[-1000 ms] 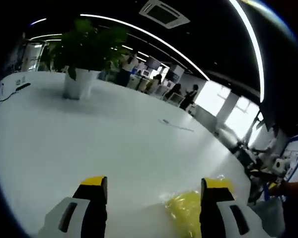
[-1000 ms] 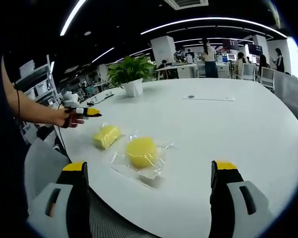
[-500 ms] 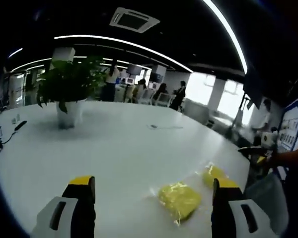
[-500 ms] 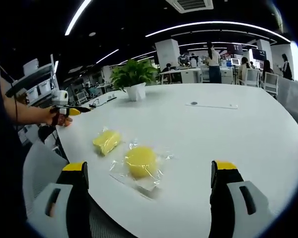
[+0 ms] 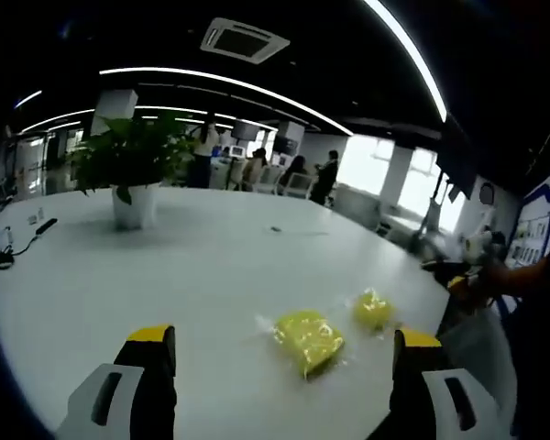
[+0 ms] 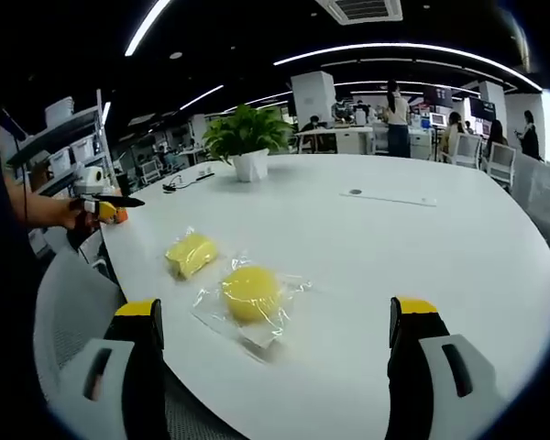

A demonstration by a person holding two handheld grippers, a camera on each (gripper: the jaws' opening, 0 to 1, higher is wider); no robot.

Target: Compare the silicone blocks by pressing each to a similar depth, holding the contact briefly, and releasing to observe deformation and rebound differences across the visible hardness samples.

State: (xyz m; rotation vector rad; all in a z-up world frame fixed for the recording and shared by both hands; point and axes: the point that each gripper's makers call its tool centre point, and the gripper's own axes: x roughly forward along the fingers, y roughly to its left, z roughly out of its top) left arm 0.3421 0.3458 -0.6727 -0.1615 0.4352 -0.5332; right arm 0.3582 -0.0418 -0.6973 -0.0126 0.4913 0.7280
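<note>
Both the left gripper [image 5: 275, 385] and the right gripper [image 6: 273, 367] are wide open, empty, above the bench [image 6: 422, 247]. The square yellow silicone block [image 6: 191, 254] and the round yellow silicone block [image 6: 249, 292], each in a clear slippery wrapper, look soft and light; press their centres.

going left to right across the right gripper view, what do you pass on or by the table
left gripper → square yellow block → round yellow block in clear wrap → thin flat strip; the potted plant stands farther back.
</note>
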